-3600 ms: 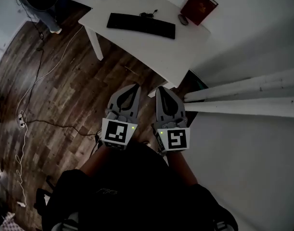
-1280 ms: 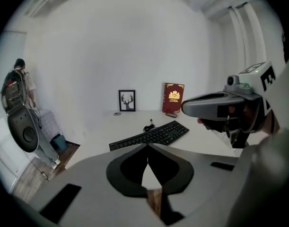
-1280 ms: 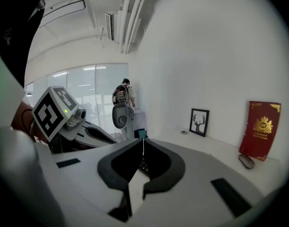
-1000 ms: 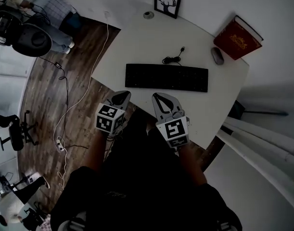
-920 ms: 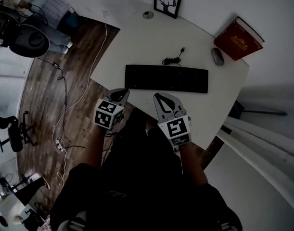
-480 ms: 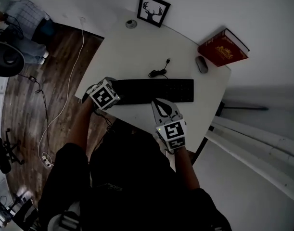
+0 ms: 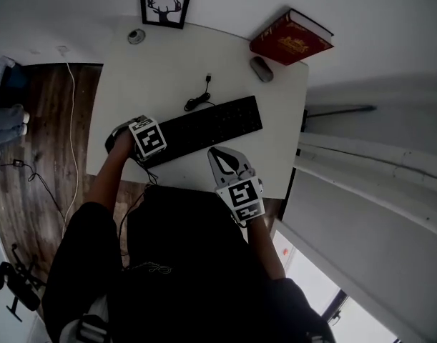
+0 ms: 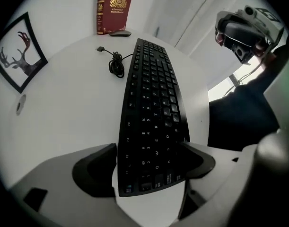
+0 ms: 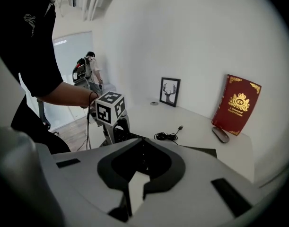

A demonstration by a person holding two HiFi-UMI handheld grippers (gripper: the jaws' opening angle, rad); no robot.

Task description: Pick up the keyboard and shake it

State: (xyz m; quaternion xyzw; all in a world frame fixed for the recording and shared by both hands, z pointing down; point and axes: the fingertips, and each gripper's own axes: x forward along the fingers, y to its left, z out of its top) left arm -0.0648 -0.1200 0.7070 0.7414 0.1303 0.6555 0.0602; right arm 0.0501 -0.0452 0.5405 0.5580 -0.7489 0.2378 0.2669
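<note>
Keyboard [image 7: 204, 128] lies left to right; left gripper [image 7: 134, 138], jaws opening, straddles its left end; right gripper [image 7: 217, 153] clenched empty at the near edge

A white table [image 7: 168, 70] carries a flat black keyboard [image 7: 204, 128]. Nearer the wall are a grey oval mouse [image 7: 261, 68], a red hardback book [image 7: 291, 38] and a framed deer picture [image 7: 165, 6].

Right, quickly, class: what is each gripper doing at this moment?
Left gripper: jaws opening, the end of the keyboard between them, not gripped yet.
Right gripper: shut, holding nothing.
</note>
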